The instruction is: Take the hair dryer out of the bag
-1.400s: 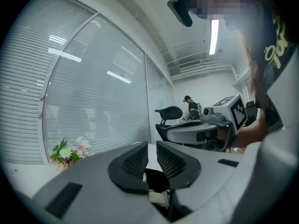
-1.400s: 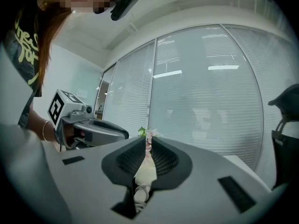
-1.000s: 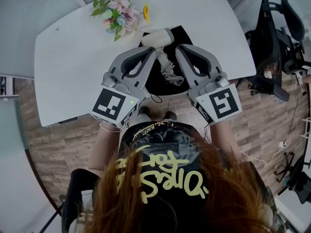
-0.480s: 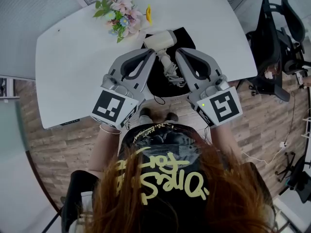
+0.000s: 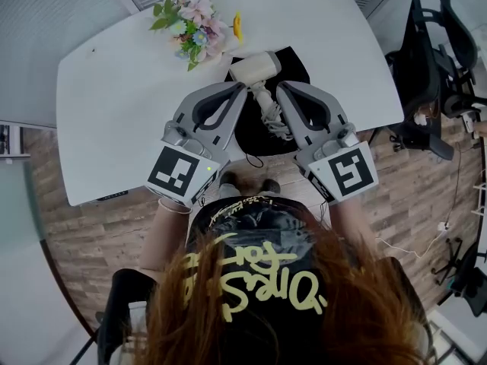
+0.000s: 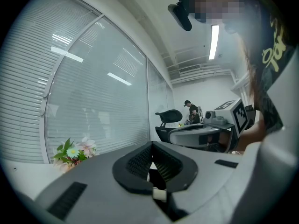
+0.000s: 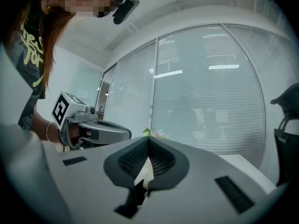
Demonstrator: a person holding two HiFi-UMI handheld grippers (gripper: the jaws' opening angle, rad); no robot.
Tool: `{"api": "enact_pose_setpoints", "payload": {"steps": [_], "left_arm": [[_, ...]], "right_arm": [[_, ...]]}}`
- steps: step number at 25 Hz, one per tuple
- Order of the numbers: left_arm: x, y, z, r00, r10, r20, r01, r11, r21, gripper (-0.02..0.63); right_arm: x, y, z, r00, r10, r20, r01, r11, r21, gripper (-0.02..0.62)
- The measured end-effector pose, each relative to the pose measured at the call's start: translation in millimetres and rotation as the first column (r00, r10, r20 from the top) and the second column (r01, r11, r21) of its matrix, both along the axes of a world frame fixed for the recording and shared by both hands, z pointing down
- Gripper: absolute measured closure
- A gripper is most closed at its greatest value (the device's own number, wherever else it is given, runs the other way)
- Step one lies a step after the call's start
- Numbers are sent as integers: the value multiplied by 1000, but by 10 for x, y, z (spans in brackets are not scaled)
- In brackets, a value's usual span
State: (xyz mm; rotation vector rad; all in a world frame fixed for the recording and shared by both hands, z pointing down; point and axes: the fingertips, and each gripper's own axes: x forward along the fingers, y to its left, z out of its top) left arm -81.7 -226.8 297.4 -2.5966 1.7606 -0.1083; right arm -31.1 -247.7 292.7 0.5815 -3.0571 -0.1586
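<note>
My left tool [image 5: 242, 90] and my right tool [image 5: 281, 89] both hang level over the near edge of the curved white counter [image 5: 114, 105], each with its jaws pressed together on nothing. Between them lies the cream-white plastic hair dryer [image 5: 255, 67]. It rests on the flat black fabric bag [image 5: 295, 58] at the middle of the near edge, its head pointing toward the far edge and its coiled pale cord [image 5: 275, 120] trailing back toward me. From above it looks to be on top of the bag, not inside it, though I cannot tell whether the handle end is tucked under a fold. To do this step well, I judge I should spread one tool's jaws before lowering it and take the dryer by its narrow handle, not its rounded head, which would likely slip. The other tool should pin the loose fabric so the bag does not lift with it. I should lift slowly so the cord uncoils and follows without snagging, and keep clear of the bunch of pink, white and yellow flowers [image 5: 194, 25] near the far edge. Against the picture from a second ago very little differs. Both tools flank the dryer as before and it sits at the same spot on the bag. Everything sits slightly lower and to the right, which I take for my head shifting.
</note>
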Motion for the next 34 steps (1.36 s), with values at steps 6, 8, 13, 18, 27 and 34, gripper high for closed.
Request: {"api": "enact_pose_setpoints", "payload": {"steps": [6,8,13,18,27,34], "left_arm": [[-32,16,-6,1000,14,-2,-14,1000,4,614],[-38,26,1,1000,19,-5,-19,1000,3,614],[-60,39,26,999,33,-7,-33,999,-7,614],[-61,42,16,999,48,-7,-48,999,-3,614],[-76,52,18,998,57,-13,-57,998,-3,614],[-51,46,-2,998,52,-28,-52,999,3,614]], "right_arm": [[-45,30,-24,1000,11,3,-11,1000,1,592],[-54,40,-18,1000,15,-1,-15,1000,-1,593],[-74,62,-6,1000,25,-4,-25,1000,-5,592],[-72,62,4,999,36,6,-36,999,4,592],[-99,84,11,999,47,1,-47,999,2,593],[-58,76,8,999,44,1,-44,999,9,593]]}}
